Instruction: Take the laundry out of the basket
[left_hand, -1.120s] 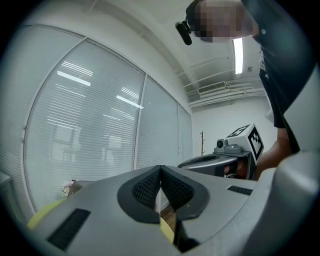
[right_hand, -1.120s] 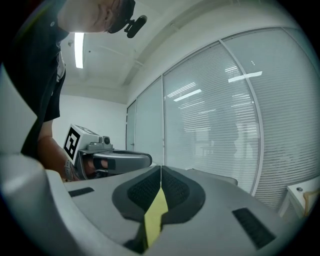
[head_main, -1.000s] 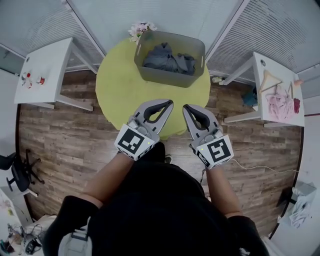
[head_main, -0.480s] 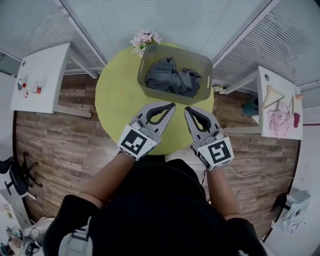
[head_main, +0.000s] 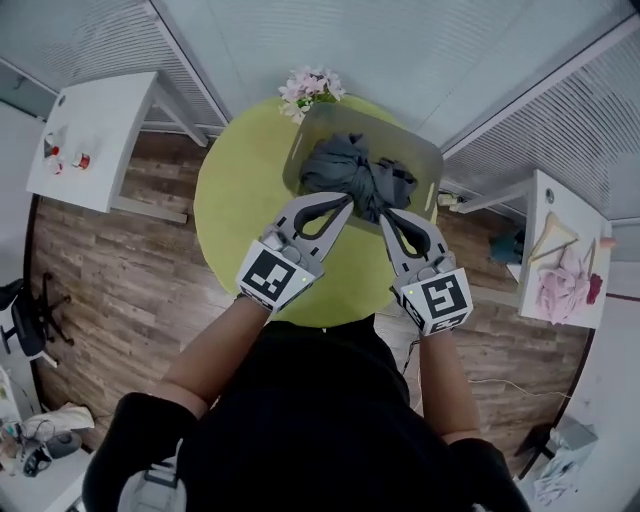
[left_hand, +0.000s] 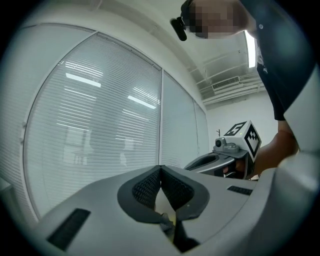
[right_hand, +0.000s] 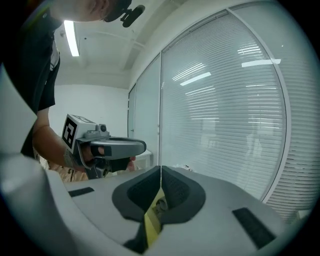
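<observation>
A grey plastic basket (head_main: 424, 154) stands at the far side of the round yellow-green table (head_main: 245, 215). Dark grey laundry (head_main: 345, 165) is heaped in it. My left gripper (head_main: 345, 201) is shut and empty, its tip at the basket's near rim next to the clothes. My right gripper (head_main: 388, 214) is also shut and empty, with its tip at the near edge of the heap. In the left gripper view the left gripper (left_hand: 160, 168) has its pads together and points up at the blinds. The right gripper (right_hand: 161, 168) shows the same in its own view.
Pink flowers (head_main: 310, 86) sit behind the basket. A white side table (head_main: 95, 125) stands at the left. Another white table (head_main: 545, 225) at the right holds pink clothes (head_main: 565, 280) and a hanger. Window blinds (left_hand: 95, 130) run behind the round table. The floor is wooden.
Both grippers have moved forward across the table, from its near edge to the basket's near rim. Both have stayed shut.
</observation>
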